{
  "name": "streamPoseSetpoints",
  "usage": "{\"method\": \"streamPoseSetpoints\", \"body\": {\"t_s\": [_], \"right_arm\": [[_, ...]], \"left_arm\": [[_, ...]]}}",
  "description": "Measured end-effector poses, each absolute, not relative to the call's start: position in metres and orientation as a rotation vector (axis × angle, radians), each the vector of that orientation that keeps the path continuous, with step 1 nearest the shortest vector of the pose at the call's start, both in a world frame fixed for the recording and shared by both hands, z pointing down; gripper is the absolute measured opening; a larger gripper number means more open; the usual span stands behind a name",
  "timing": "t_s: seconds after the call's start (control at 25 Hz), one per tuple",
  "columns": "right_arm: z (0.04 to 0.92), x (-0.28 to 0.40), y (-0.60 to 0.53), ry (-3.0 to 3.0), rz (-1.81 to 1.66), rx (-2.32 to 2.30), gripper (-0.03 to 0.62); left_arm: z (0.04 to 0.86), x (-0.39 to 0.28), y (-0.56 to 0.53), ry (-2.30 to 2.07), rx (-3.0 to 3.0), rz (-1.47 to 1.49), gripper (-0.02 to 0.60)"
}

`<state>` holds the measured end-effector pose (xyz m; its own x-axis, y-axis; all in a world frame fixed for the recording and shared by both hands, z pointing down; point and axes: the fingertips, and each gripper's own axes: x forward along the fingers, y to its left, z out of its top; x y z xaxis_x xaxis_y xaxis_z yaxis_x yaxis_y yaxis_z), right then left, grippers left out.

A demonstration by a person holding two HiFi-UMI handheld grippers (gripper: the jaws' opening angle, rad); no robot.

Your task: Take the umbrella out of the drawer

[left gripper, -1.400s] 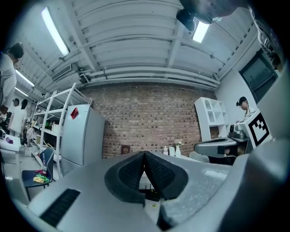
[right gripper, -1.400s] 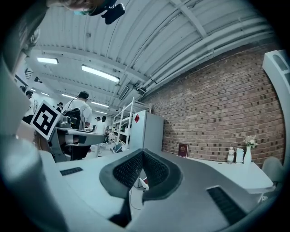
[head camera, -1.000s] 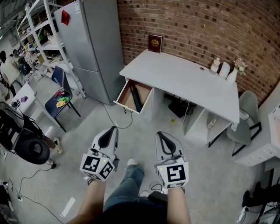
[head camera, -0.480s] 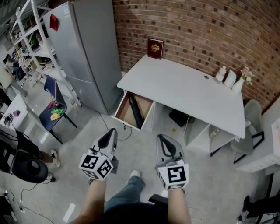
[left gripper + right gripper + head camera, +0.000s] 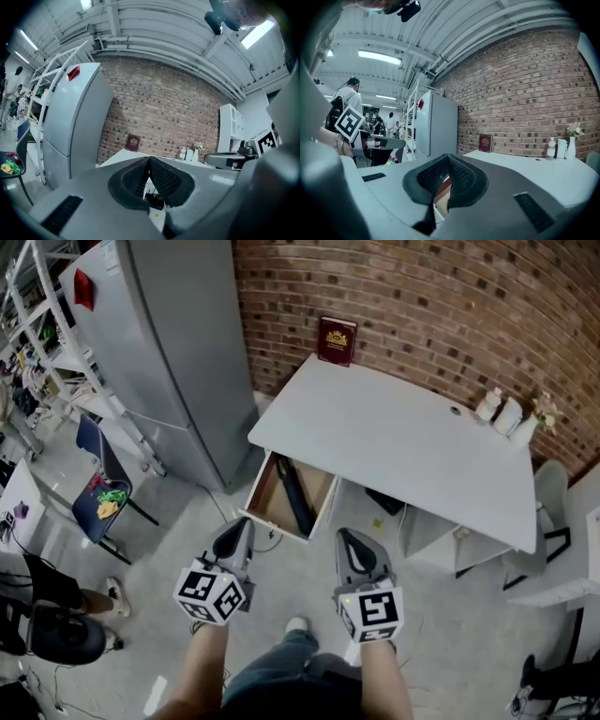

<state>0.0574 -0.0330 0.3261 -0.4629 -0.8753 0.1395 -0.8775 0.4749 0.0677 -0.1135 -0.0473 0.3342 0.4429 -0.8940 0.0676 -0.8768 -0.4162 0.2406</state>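
A black folded umbrella (image 5: 295, 496) lies in the open wooden drawer (image 5: 263, 513) at the left end of the white desk (image 5: 394, 442). Both grippers are held level over the floor, short of the drawer's front. My left gripper (image 5: 242, 523) is shut with nothing in it, its tips close to the drawer's near corner. My right gripper (image 5: 343, 534) is also shut and empty, right of the drawer. In the left gripper view the jaws (image 5: 149, 161) meet at the tips; in the right gripper view they (image 5: 448, 157) meet too, with a strip of the drawer's brown inside below them.
A tall grey fridge (image 5: 173, 362) stands left of the desk against the brick wall. A dark red book (image 5: 336, 340) leans at the desk's back; white bottles (image 5: 506, 415) stand at its far right. A blue chair (image 5: 94, 488) and shelving are at left. Cables lie under the desk.
The person has walked toward the desk. Both grippers have come forward with them, and the open drawer now lies just ahead of their tips. Both stay shut.
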Motion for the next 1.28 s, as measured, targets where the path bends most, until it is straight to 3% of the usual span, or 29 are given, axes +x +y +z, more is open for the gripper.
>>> {"method": "streamPoseSetpoints", "body": {"t_s": [0.36,0.68,1.28], "right_arm": [[0.381,0.042,-0.094,-2.491,0.114,1.445,-0.008],[0.435,0.059,-0.147,-2.452,0.245,1.385,-0.008],[0.56,0.097,-0.257,-2.362,0.51,1.221,-0.008]], "left_arm": [[0.396,-0.125,-0.107,-1.501,2.355,0.007,0.006],[0.445,-0.099,-0.151,-1.432,2.27,0.098,0.13],[0.567,-0.066,-0.262,-1.471,1.987,0.278,0.115]]}}
